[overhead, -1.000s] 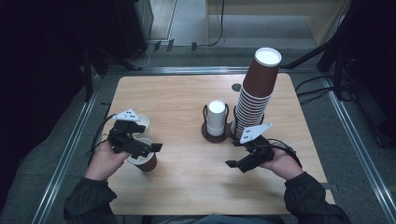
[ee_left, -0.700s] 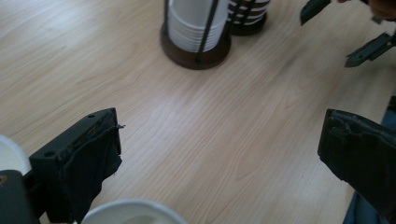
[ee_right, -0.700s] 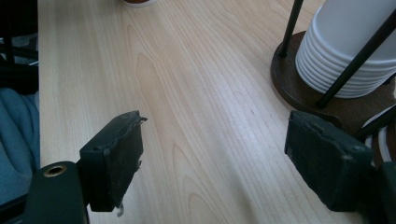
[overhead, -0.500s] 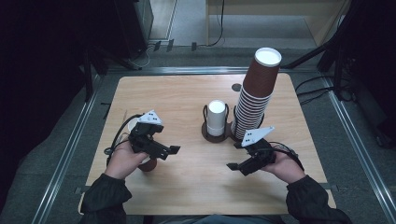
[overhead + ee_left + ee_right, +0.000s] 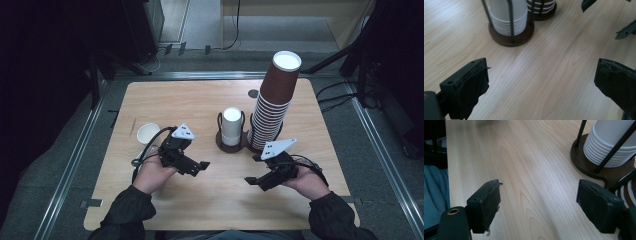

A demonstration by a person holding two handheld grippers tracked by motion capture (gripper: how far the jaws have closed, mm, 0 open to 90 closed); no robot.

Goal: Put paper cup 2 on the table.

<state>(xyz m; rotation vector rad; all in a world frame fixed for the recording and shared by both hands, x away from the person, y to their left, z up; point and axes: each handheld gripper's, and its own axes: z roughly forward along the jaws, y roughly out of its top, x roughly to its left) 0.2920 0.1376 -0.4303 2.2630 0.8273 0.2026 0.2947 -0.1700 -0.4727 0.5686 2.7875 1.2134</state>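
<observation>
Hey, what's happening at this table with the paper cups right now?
A person sits at a wooden table with a gripper in each hand. A single paper cup stands upright near the table's left edge, apart from the left gripper, whose jaws are open and empty. The right gripper is open and empty too, in front of a tall stack of brown cups. A shorter white stack sits in the holder beside it.

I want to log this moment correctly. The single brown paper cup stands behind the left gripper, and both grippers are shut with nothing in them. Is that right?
Not quite. The single brown paper cup does stand behind the left gripper, but both it and the right gripper are open, though empty; each gripper view shows its jaws wide apart over bare wood.
</observation>
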